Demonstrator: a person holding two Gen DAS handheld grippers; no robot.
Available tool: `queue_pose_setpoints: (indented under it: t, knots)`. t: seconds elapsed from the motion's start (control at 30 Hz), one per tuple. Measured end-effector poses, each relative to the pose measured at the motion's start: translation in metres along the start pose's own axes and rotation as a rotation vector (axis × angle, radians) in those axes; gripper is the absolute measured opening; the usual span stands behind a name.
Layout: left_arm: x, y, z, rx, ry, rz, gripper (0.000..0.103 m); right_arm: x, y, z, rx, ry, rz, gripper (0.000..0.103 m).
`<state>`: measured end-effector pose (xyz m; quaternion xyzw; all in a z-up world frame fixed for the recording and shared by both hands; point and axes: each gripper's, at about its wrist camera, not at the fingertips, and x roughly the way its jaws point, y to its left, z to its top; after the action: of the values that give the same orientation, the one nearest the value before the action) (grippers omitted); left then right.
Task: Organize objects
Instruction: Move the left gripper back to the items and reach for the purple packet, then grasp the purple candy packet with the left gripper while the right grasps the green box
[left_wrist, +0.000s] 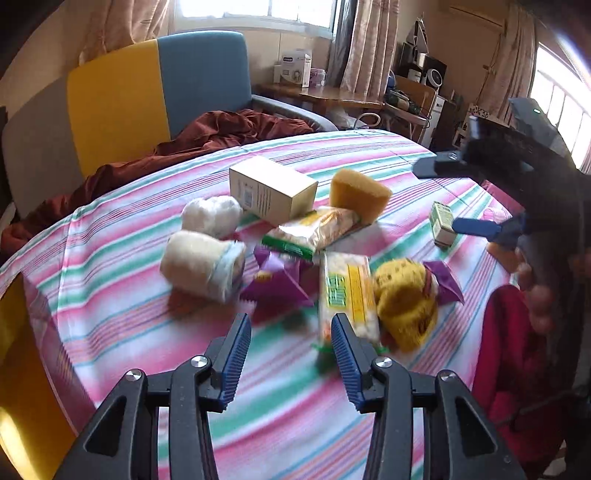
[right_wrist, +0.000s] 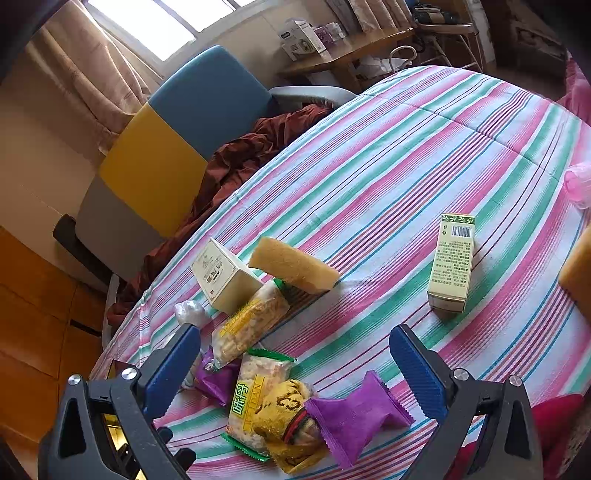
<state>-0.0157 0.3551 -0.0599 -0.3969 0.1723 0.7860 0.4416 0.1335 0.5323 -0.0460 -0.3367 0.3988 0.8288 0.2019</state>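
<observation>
A loose heap of things sits on the striped pink, green and white bedspread (right_wrist: 406, 155): a cream cardboard box (left_wrist: 271, 192) beside a tan sponge block (left_wrist: 360, 192), 2 clear packets of puffed rice snacks (left_wrist: 314, 230), 2 rolled pale socks (left_wrist: 203, 264), purple foil sachets (right_wrist: 356, 413) and a rolled yellow patterned sock (left_wrist: 404, 301). A small green-and-cream carton (right_wrist: 452, 262) lies apart from the heap. The left gripper (left_wrist: 291, 354) tilts down over the near edge of the heap, its blue ribbed jaws part-spread around nothing, the nearer rice packet just past its right finger. The right gripper (right_wrist: 295, 360) hangs jaws wide apart, empty, above the sachets. Behind stand a blue, yellow and grey chair (right_wrist: 177, 147) with a rust-brown blanket (right_wrist: 240, 158), curtains and a wooden desk (right_wrist: 354, 48)
</observation>
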Motion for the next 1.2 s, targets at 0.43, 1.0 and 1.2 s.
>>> queue_pose_setpoints:
  t: [0.43, 1.0, 1.2]
  knots:
    - [0.09, -0.008, 0.034, 0.14, 0.153, 0.054, 0.037, 0.003, 0.002, -0.001, 0.001, 0.024, 0.043, 0.103]
    - [0.01, 0.01, -0.061, -0.049, 0.028, 0.037, 0.033, 0.009, 0.009, -0.002, -0.041, 0.046, 0.022, 0.103]
    - [-0.004, 0.007, -0.083, -0.031, -0.013, 0.038, 0.033, 0.013, 0.023, -0.009, -0.125, 0.07, 0.01, 0.103]
